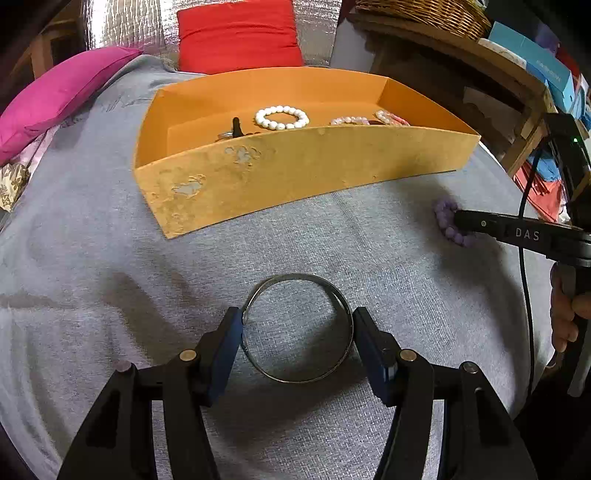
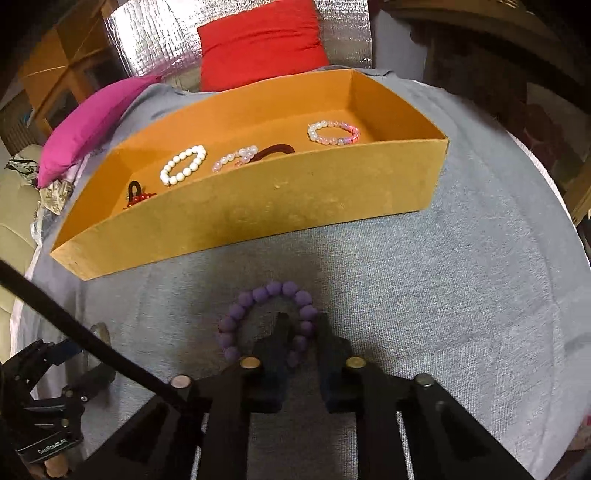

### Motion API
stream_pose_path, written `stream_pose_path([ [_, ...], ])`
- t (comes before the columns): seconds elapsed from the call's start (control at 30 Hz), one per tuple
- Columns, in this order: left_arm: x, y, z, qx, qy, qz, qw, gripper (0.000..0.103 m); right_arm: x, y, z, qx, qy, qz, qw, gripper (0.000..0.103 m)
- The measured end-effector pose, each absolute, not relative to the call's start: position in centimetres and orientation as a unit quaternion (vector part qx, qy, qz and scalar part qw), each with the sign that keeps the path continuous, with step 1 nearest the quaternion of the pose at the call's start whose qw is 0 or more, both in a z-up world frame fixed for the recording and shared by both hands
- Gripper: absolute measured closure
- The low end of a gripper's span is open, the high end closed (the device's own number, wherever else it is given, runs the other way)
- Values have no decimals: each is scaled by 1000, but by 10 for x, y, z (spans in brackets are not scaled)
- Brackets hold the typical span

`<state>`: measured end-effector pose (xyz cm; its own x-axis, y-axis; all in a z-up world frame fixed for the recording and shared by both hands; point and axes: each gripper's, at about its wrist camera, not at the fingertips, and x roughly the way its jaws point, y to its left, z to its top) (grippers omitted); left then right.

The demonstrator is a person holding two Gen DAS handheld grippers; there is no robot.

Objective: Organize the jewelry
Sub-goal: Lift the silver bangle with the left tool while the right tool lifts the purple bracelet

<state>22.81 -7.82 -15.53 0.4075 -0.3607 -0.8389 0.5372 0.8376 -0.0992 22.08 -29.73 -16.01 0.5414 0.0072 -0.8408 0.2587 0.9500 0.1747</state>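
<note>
A thin metal bangle [image 1: 297, 326] lies on the grey cloth in front of the orange box [image 1: 295, 173]. My left gripper [image 1: 297, 325] has its fingers touching the bangle on both sides. A purple bead bracelet [image 2: 266, 317] lies on the cloth in front of the box [image 2: 258, 218]. My right gripper [image 2: 301, 326] has closed on the bracelet's right side, one finger inside the loop. The box holds a white bead bracelet [image 1: 281, 117], pink bead bracelets [image 2: 334, 133] and a dark hair tie [image 2: 275, 151].
A red cushion [image 1: 238, 35] and a magenta cushion [image 1: 55, 96] lie behind the box. A wooden shelf with a wicker basket [image 1: 424, 14] stands at the right. The right gripper [image 1: 517, 232] reaches in from the right in the left wrist view.
</note>
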Motion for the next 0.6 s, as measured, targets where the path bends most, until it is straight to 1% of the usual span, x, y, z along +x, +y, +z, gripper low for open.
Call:
stream_pose_path([
  [0.07,228,-76,-152,90,468,-266,838,41,219,-299,-160,144,471,-71,868,90],
  [0.1,228,-76,-151,89,467,-266,839,41,219,-299,-159,146,468,-68,869,93],
  [0.4,222,-86,-139,94,447,-274,846,41,206,-312,-144,173,438,-68,880,93],
  [0.6,226,-90,-144,100,454,-257,847,41,201,-320,-135,188,421,-64,885,93],
])
